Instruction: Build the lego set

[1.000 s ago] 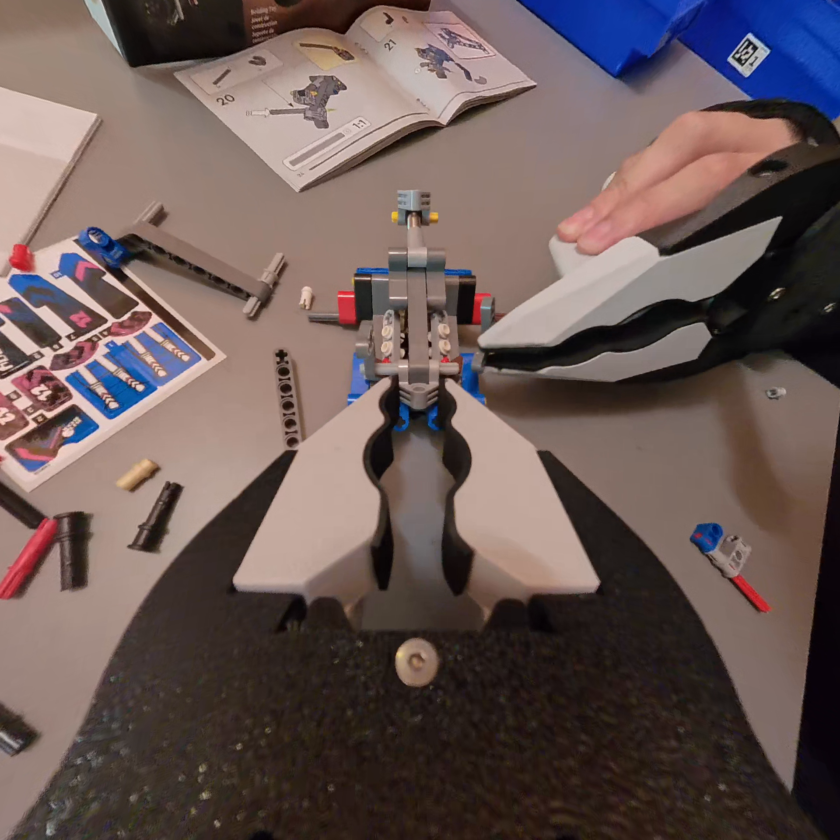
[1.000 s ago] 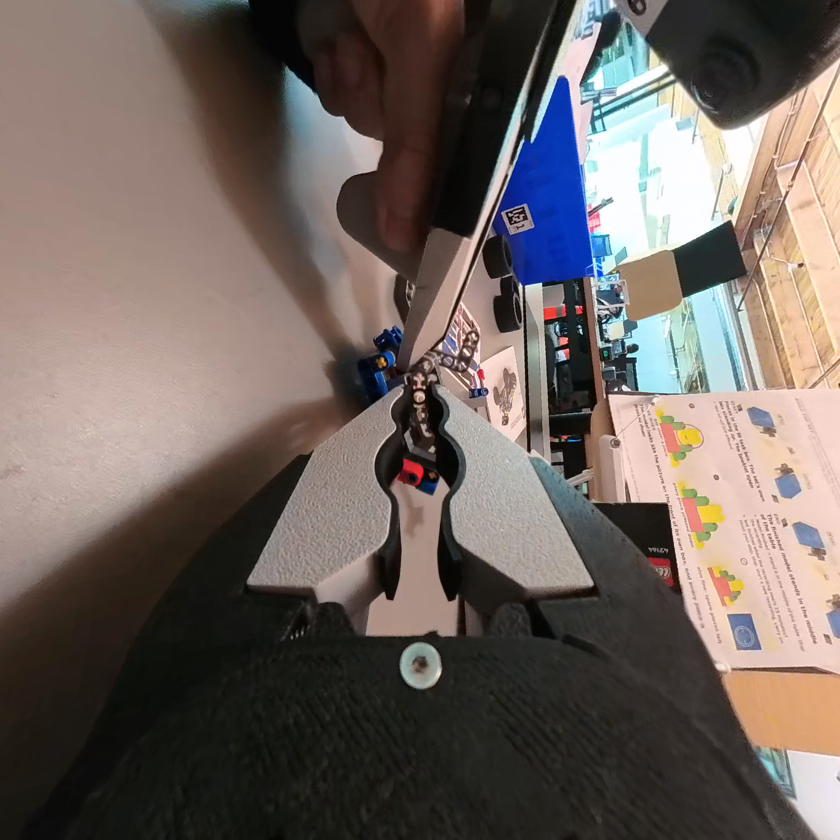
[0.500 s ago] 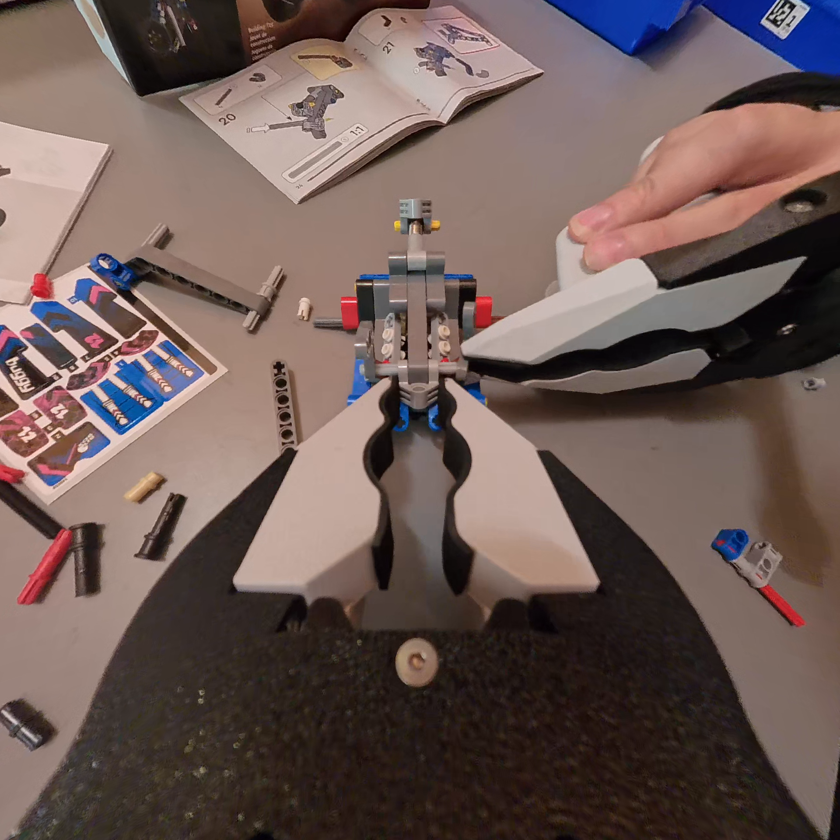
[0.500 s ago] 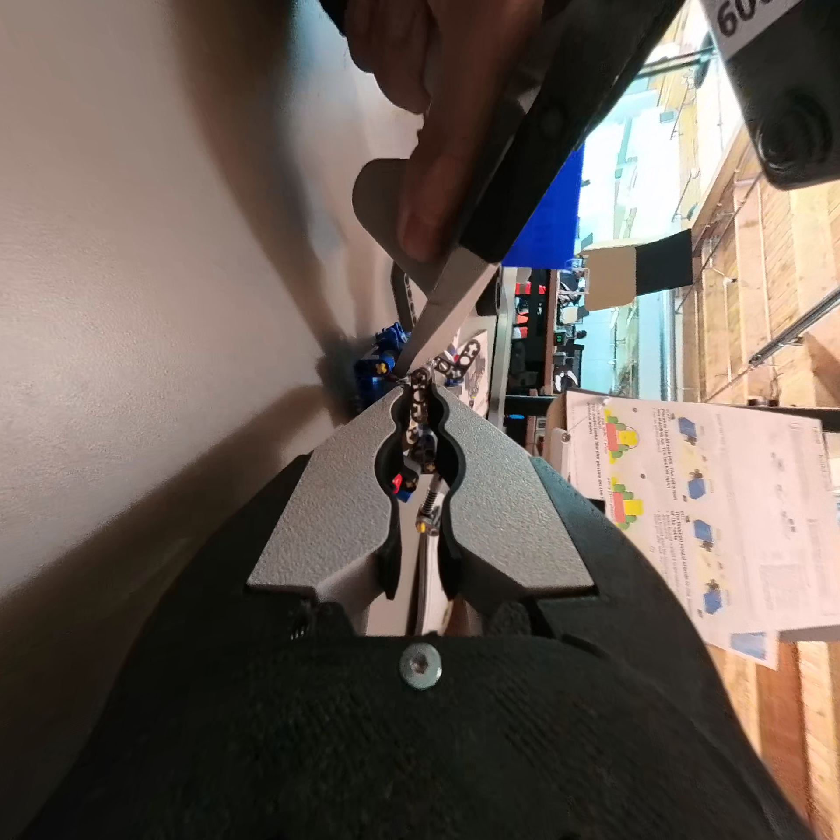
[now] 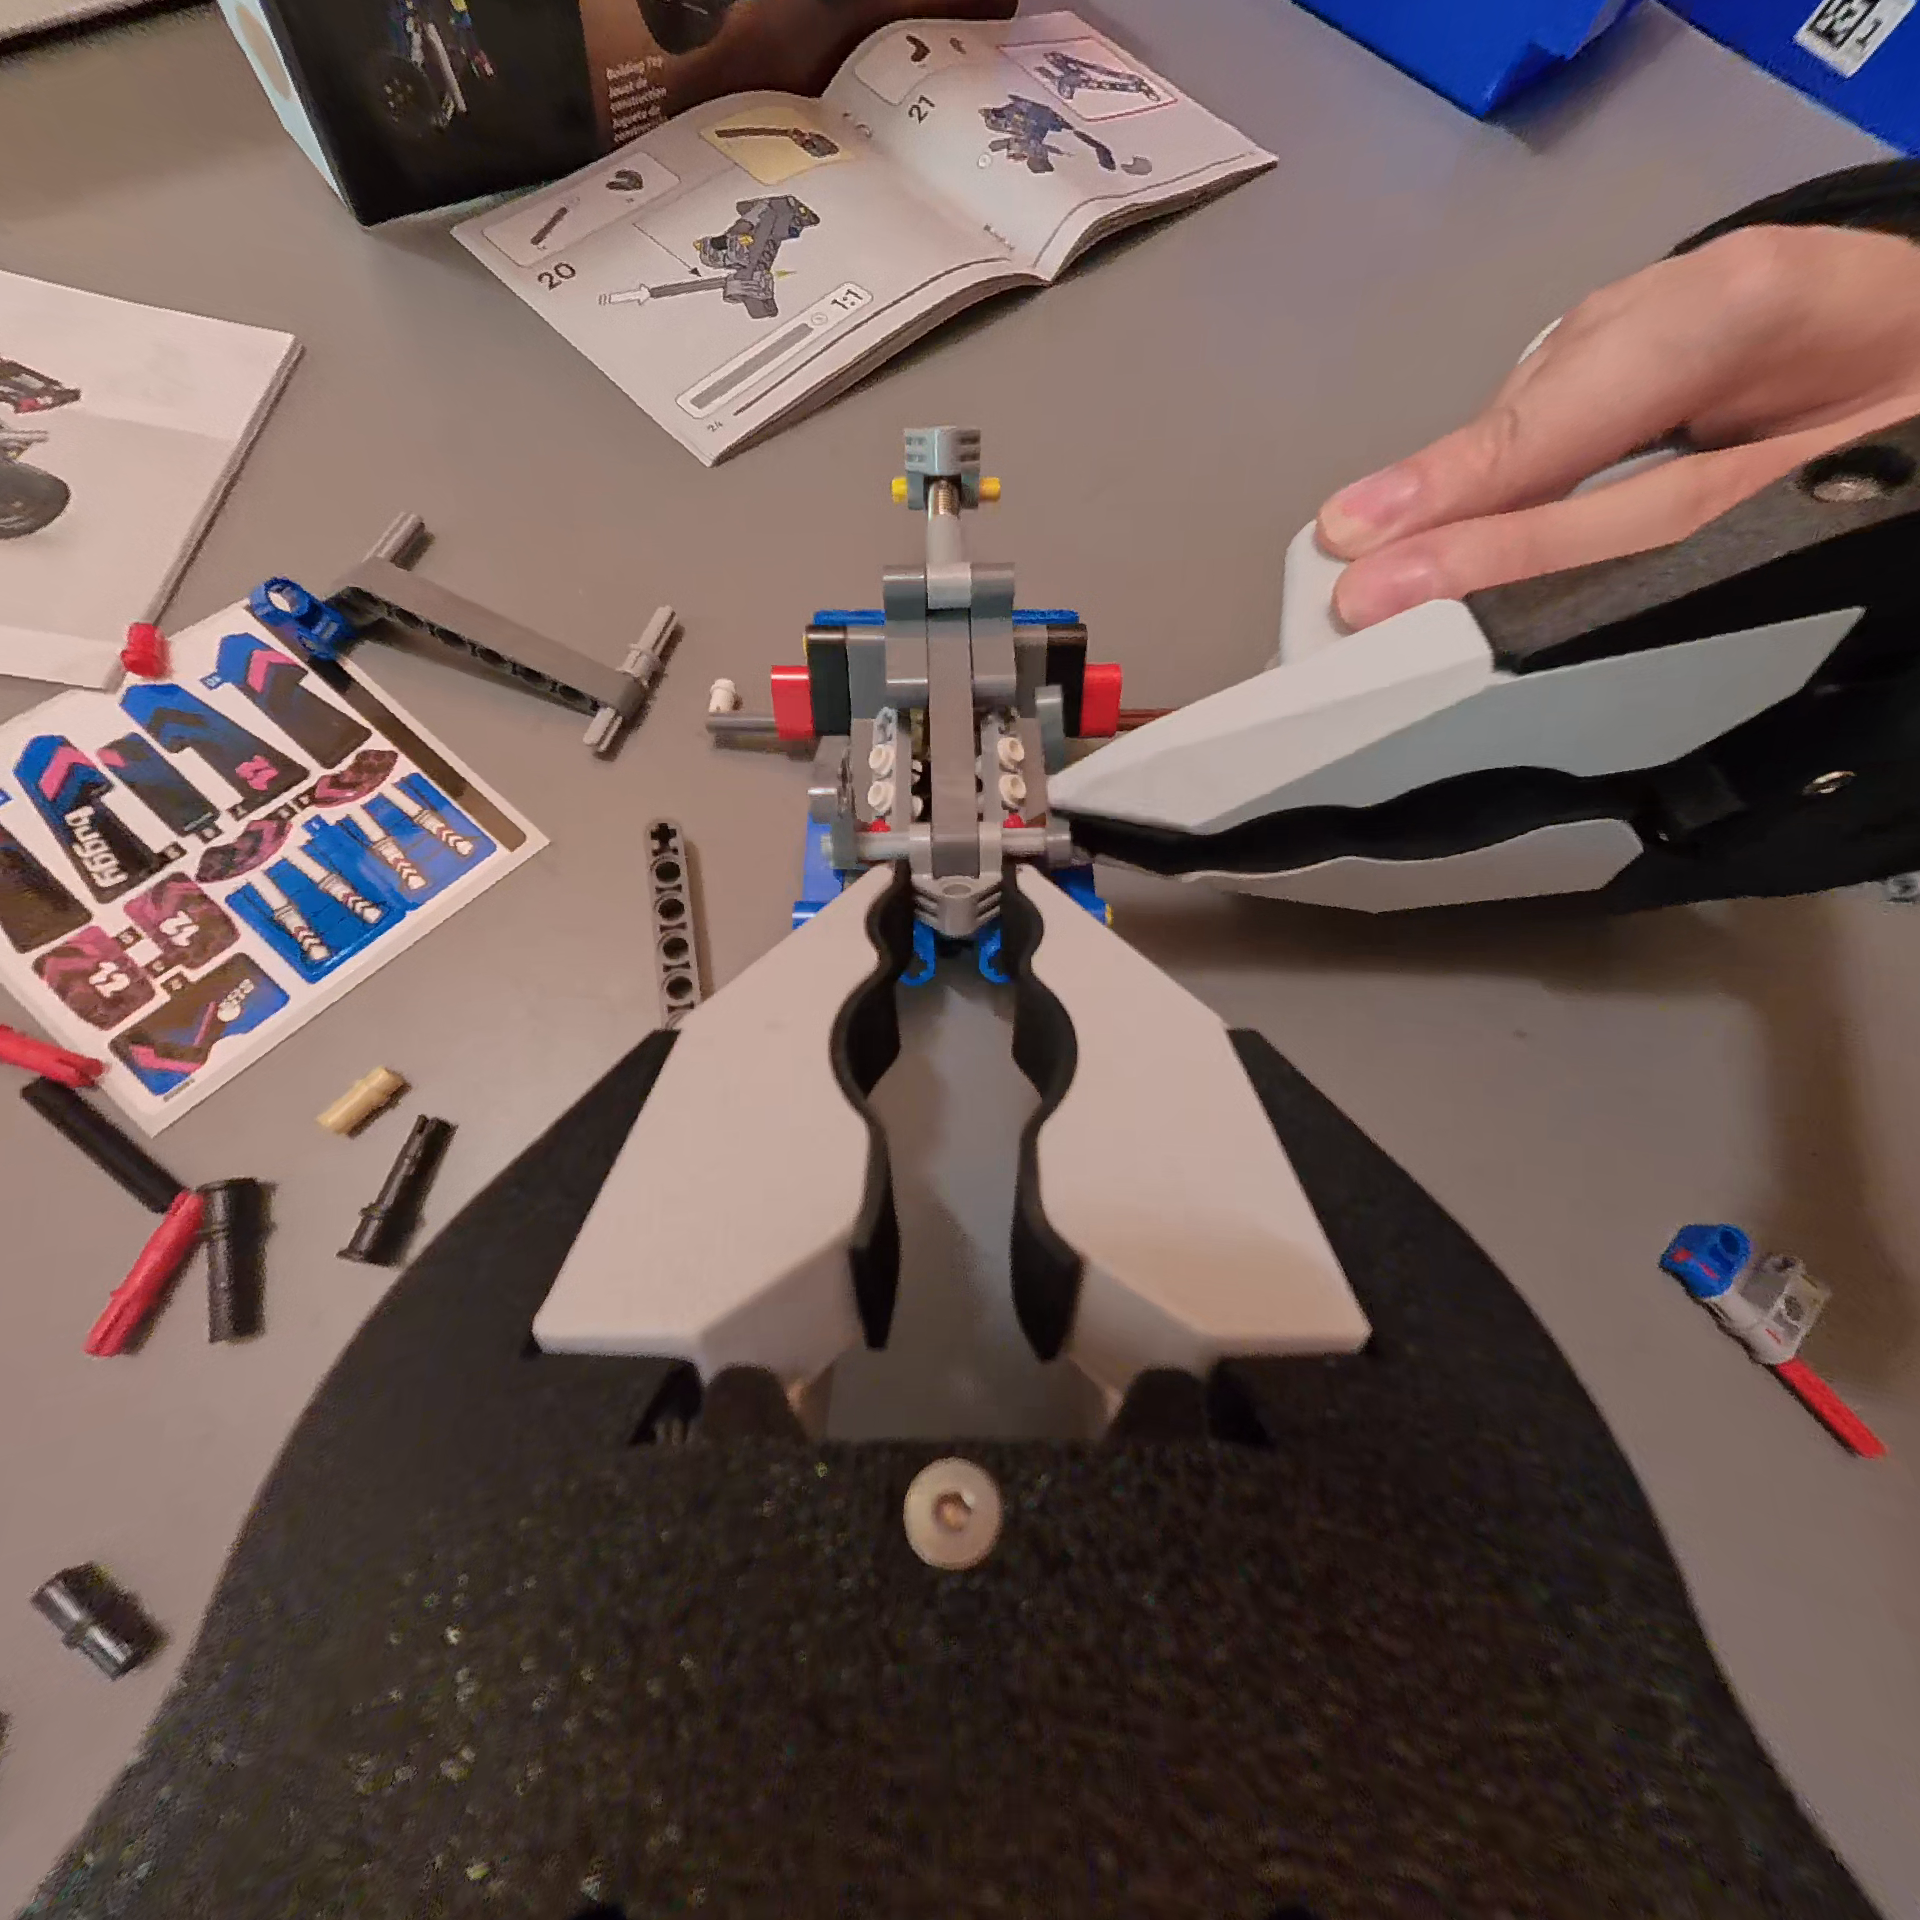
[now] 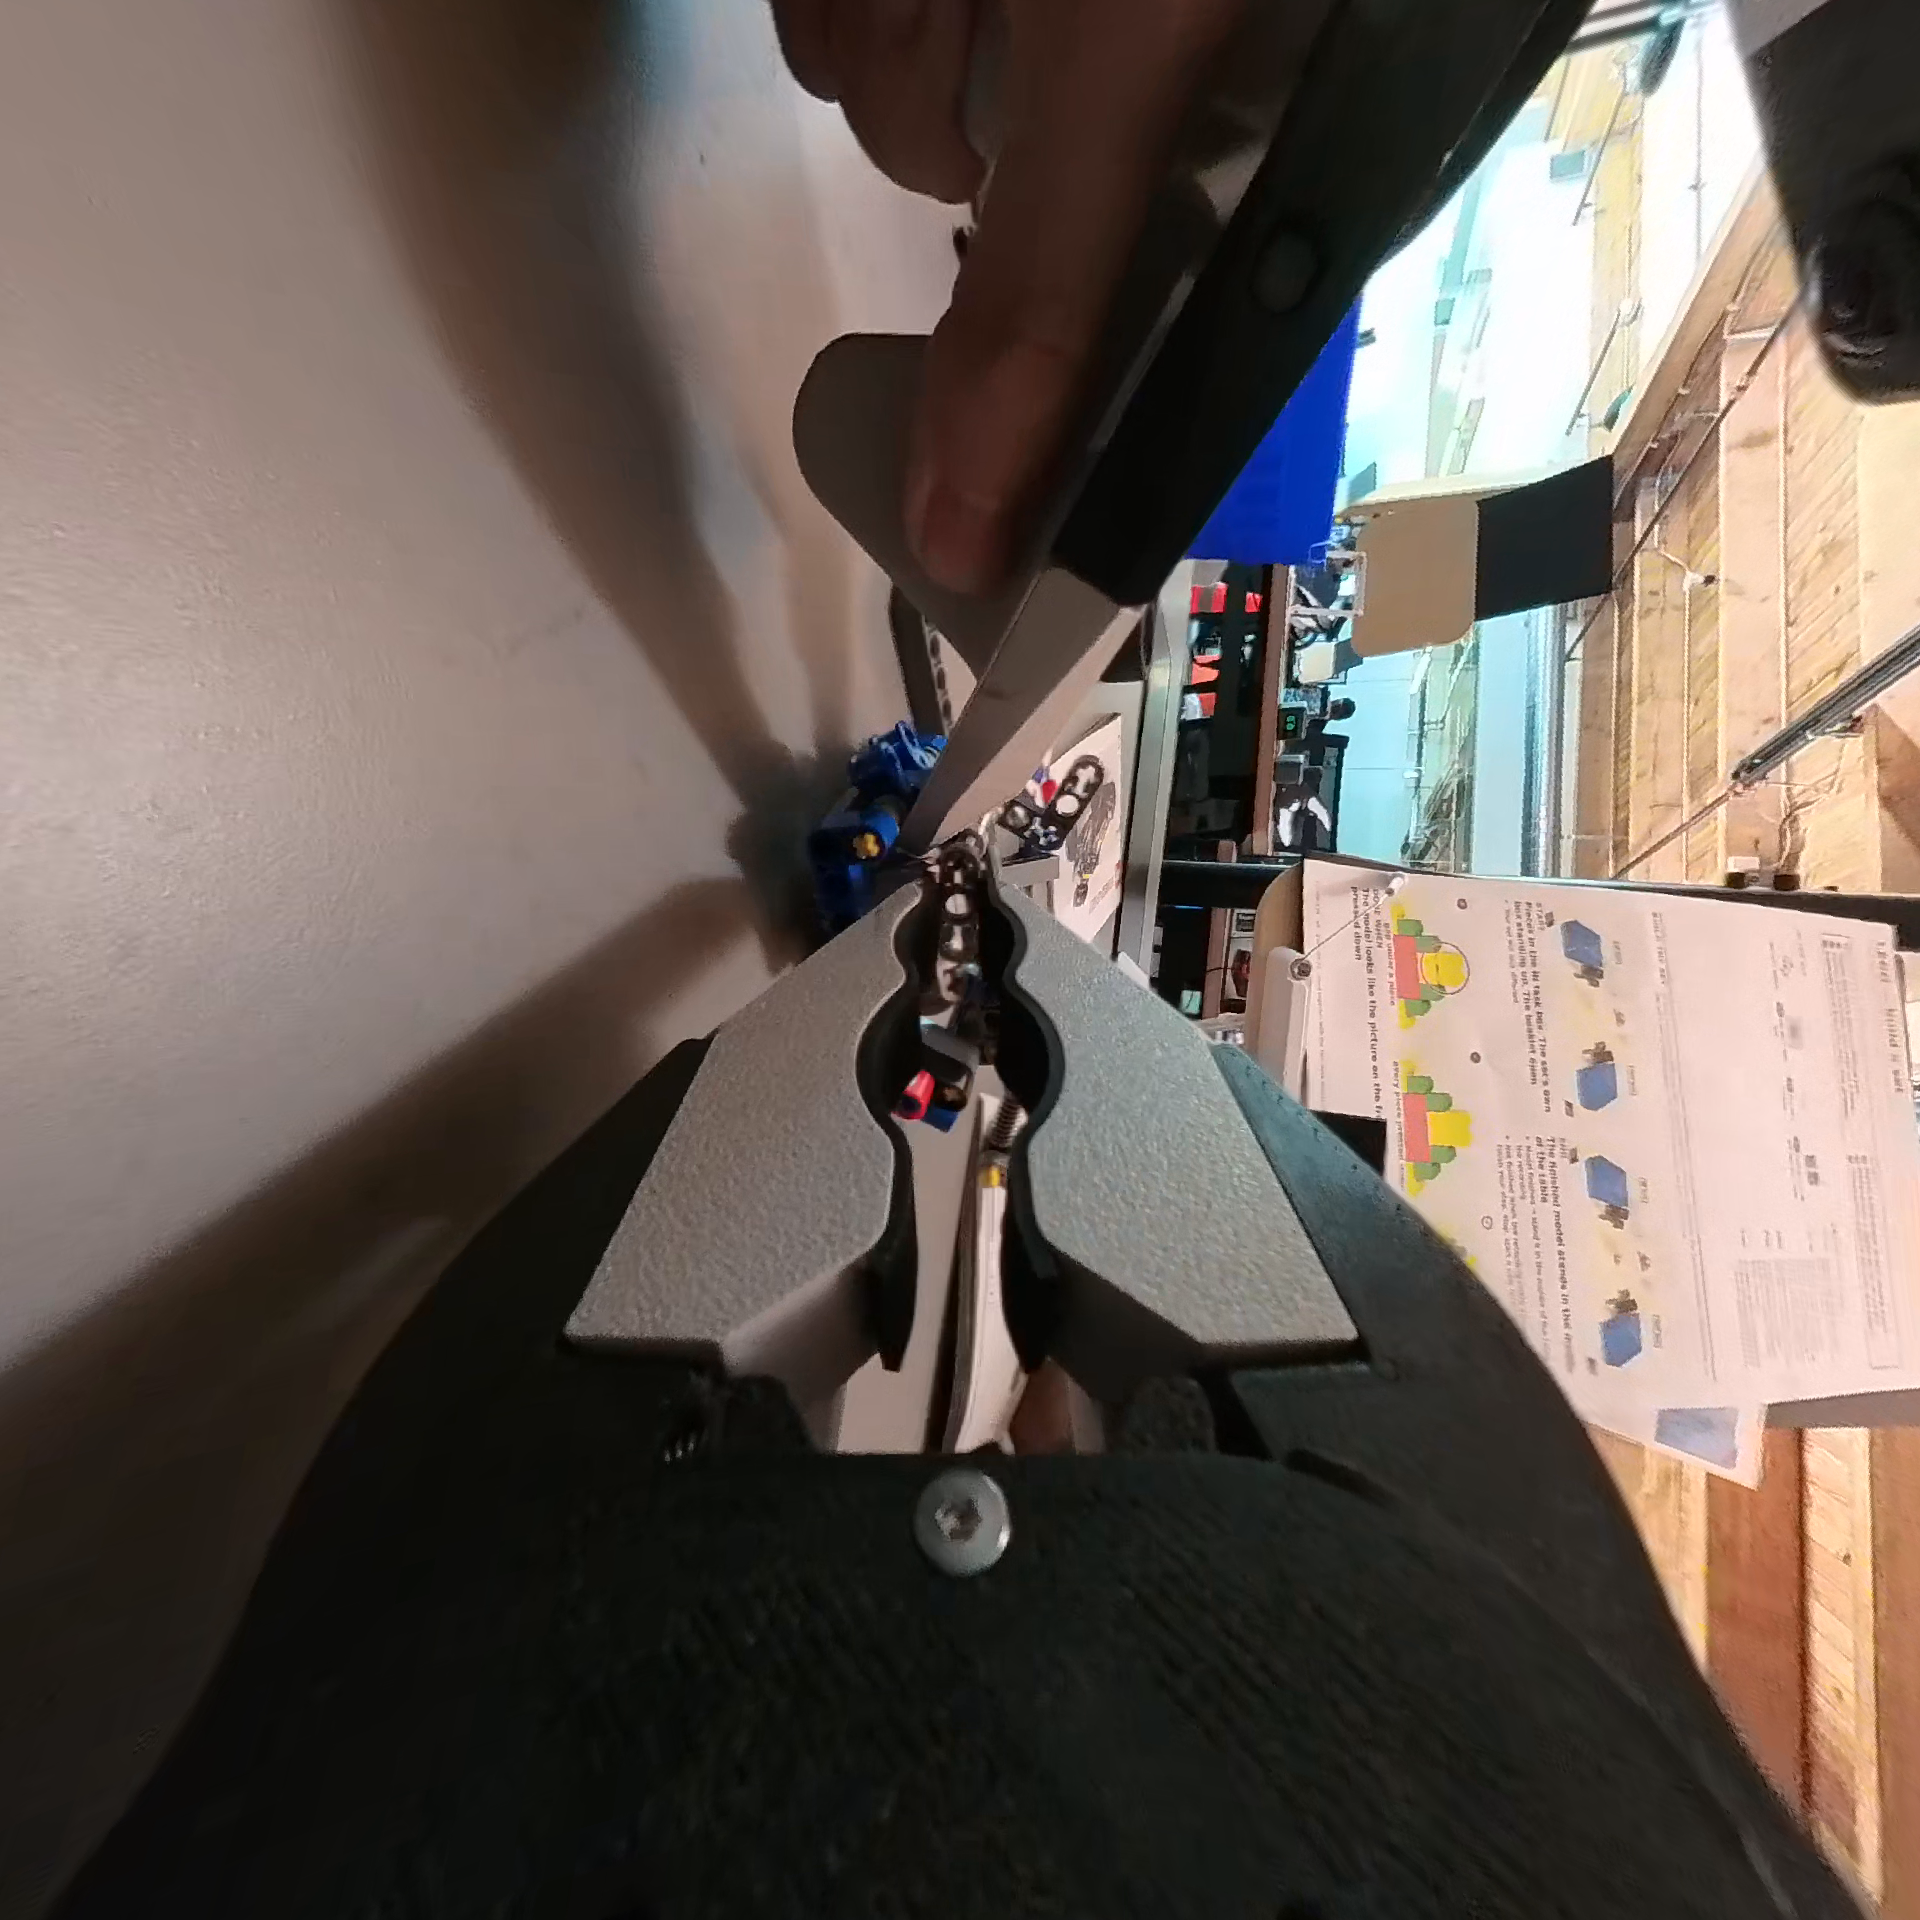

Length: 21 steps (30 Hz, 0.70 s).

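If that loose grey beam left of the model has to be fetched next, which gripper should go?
Probably neither until one lets go: the left gripper is clamped on the model, and the right gripper is closed at its side axle. The grey beam lies beside the left fingers, so left is nearer.

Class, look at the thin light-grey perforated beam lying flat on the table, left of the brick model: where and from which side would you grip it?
Grip the thin light-grey perforated beam across its narrow width, near the middle, coming from above. It lies flat on the grey table, so only its long side edges give the fingers opposing faces, and both flanks look free of neighbouring parts.
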Tool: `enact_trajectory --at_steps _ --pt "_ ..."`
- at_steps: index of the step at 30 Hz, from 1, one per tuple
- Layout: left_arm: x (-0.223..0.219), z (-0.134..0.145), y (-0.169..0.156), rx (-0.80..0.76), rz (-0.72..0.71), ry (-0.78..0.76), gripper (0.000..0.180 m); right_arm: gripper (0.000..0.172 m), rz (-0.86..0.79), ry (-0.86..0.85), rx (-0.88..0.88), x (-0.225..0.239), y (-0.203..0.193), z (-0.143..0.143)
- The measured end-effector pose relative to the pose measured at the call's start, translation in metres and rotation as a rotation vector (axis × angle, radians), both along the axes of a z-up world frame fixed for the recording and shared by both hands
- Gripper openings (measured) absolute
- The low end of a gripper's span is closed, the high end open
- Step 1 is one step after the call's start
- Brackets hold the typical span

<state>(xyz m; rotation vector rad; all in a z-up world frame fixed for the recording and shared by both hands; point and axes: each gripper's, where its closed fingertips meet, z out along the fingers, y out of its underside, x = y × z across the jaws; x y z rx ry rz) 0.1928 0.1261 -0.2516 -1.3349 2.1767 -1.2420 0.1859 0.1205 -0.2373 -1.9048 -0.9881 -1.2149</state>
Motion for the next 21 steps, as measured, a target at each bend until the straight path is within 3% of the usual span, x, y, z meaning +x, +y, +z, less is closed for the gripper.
enact_trajectory --at_steps 14,19,21 --pt "0.004 0.002 0.003 0.087 0.065 -0.043 0.012 0.004 -0.097 0.056 0.011 0.01 -0.001 -0.001" --pt "0.006 0.001 0.005 0.12 0.072 -0.063 0.012 0.004 -0.068 0.033 -0.057 0.009 -0.002 -0.004" --pt "0.007 0.001 0.009 0.131 0.082 -0.071 0.012 0.004 -0.067 0.109 -0.093 0.011 -0.01 0.0"
